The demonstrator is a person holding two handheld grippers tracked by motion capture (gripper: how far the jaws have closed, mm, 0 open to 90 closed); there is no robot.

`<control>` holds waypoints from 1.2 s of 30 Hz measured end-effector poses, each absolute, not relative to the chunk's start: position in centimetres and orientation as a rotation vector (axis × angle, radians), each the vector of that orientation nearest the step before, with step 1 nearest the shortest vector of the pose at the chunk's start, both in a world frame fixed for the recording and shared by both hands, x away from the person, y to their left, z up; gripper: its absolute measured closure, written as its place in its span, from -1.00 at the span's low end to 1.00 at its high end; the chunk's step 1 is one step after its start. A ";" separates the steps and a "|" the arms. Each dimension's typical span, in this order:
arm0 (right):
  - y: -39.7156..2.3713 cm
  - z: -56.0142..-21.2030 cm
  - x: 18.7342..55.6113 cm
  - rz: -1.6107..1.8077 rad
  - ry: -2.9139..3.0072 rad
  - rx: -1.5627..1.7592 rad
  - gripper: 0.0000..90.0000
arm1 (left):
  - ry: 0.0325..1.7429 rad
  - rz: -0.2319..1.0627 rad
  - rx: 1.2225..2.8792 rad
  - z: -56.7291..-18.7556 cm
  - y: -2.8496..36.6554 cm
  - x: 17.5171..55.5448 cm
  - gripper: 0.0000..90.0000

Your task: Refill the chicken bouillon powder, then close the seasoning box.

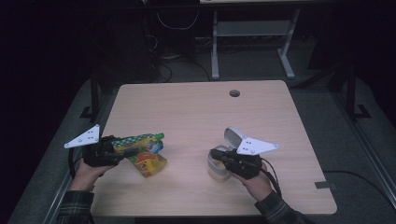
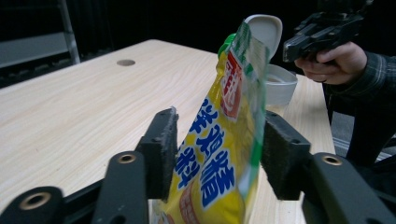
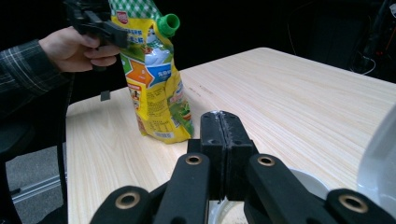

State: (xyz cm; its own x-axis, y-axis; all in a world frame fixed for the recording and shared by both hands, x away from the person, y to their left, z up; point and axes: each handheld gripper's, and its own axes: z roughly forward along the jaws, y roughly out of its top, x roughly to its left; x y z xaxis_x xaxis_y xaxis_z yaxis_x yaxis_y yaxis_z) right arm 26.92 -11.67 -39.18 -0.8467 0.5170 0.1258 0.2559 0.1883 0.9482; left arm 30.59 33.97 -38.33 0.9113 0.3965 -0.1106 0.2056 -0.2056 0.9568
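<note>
Nearest the person, at about seven o'clock on the table (image 1: 196, 112), the left gripper (image 1: 122, 151) is held in a hand (image 1: 88, 172) and the yellow spouted pouch (image 1: 142, 151) is kept between its jaws. In the left gripper view the pouch (image 2: 217, 154) is seen standing between the two pads (image 2: 161, 144), which flank it with slight gaps; whether it is firmly pinched cannot be told for certain, though it is judged to be lightly gripped, since it is kept upright. Its long axis is seen running up from the table to the green cap (image 3: 168, 23) in the right gripper view.

At about five o'clock the right gripper (image 1: 217, 155) is held over the rim of a white tub (image 1: 218, 169), whose hinged lid (image 1: 232, 136) is stood open behind it. In the right gripper view the jaws are seen pressed together, apparently on the thin edge of the tub (image 3: 308, 179); what is caught between them is hidden.

The coming move is judged to turn on this: the tub lies toward three o'clock from the pouch, so the spout would have to be tipped that way, by the left hand, which is the nearer one.

Farther off, at about one o'clock, one round cable hole (image 1: 234, 93) is seen in the tabletop.

By count: one pouch, one tub with one lid, two grippers.
</note>
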 end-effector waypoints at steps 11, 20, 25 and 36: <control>-12.7 -39.2 27.0 1.698 2.231 0.775 0.96 | 0.449 0.183 1.780 -39.1 35.9 29.1 -0.34; -14.4 -39.2 27.1 1.671 2.208 0.799 0.99 | 0.497 0.214 1.799 -39.9 37.3 27.3 -0.42; -15.2 -39.2 27.0 1.663 2.194 0.818 0.99 | 0.515 0.227 1.820 -40.1 37.9 26.3 -0.41; -17.2 -39.1 26.6 1.638 2.190 0.837 0.99 | 0.505 0.199 1.890 -41.1 36.3 24.3 -0.44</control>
